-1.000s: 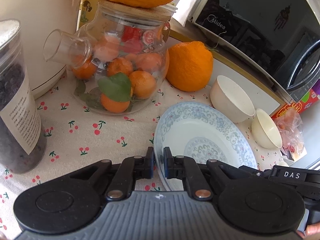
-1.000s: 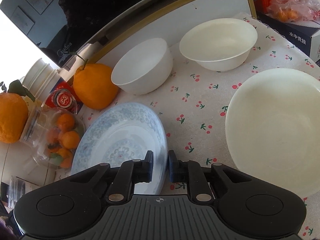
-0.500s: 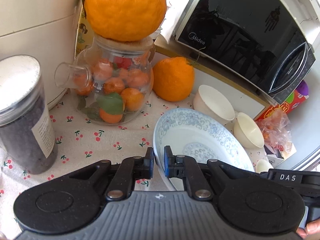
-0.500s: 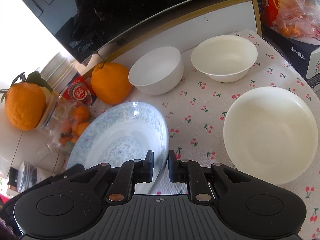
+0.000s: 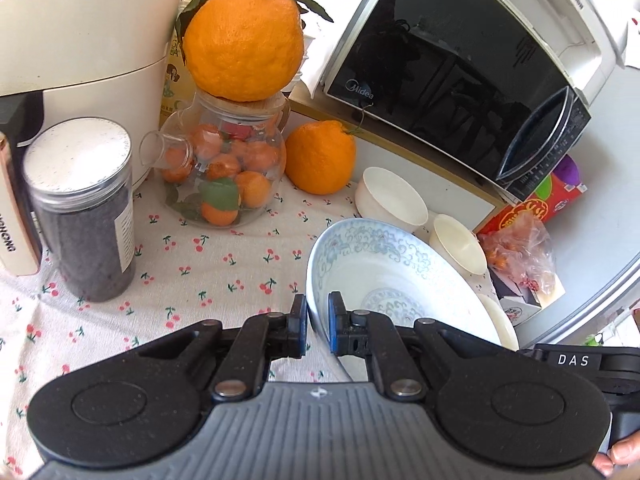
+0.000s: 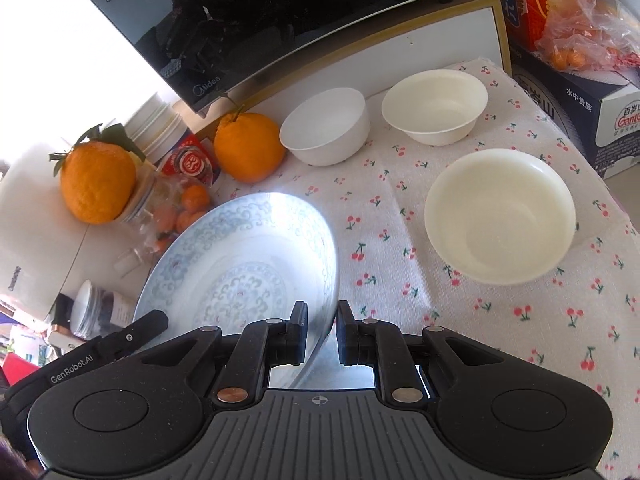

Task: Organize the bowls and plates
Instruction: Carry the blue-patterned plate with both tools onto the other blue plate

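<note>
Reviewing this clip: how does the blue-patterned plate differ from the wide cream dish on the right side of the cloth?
The blue-patterned plate carries blue scrollwork; the cream dish is plain. The plate is pinched at opposite rims by the left gripper and right gripper; the dish is untouched. The plate is tilted, seemingly off the tablecloth; the dish sits flat on it. Both are round, shallow and empty.

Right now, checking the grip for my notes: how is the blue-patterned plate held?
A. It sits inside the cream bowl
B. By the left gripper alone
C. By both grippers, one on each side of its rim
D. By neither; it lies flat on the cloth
C: the left gripper and the right gripper each pinch the rim of the blue-patterned plate, which is tilted above the cloth.
</note>
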A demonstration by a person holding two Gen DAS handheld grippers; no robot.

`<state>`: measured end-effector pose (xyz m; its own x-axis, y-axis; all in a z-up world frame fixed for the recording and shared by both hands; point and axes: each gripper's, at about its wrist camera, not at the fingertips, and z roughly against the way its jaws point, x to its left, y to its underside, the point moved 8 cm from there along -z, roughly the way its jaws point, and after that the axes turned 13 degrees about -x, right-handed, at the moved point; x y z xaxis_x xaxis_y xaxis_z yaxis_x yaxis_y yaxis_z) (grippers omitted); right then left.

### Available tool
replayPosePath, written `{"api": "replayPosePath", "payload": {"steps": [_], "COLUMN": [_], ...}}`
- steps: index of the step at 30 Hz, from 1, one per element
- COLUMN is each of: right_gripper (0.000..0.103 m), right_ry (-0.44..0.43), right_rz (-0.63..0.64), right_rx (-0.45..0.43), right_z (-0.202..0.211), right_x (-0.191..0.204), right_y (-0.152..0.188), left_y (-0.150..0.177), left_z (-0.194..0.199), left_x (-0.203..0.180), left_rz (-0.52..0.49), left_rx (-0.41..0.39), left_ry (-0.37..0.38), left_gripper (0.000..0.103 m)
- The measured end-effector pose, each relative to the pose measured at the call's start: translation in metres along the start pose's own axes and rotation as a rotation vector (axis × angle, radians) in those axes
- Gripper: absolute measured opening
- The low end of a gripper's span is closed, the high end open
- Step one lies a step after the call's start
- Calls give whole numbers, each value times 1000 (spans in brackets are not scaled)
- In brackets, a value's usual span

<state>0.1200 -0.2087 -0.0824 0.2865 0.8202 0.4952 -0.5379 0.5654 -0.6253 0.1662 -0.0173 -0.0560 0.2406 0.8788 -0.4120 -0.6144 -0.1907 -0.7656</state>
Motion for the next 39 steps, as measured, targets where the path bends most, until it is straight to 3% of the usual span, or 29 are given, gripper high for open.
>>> {"api": "replayPosePath", "payload": {"steps": [14,30,39], "right_gripper": [15,15,15], "right_ry": [-4,50,91], "right_rz": [26,62,116], "right_rx": [35,99,111], "right_z": [37,54,50], "right_x": [-15,-53,-58], "right_y": [27,60,67], "left_y": [29,78,93], "left_z": [31,34,33], "left_x": [-7,-22,-28], "left_rz": [-15,-127,-220], "left_rx": [44,154,191], "left_ry": [20,41,12], "left_gripper": [9,10,11]}}
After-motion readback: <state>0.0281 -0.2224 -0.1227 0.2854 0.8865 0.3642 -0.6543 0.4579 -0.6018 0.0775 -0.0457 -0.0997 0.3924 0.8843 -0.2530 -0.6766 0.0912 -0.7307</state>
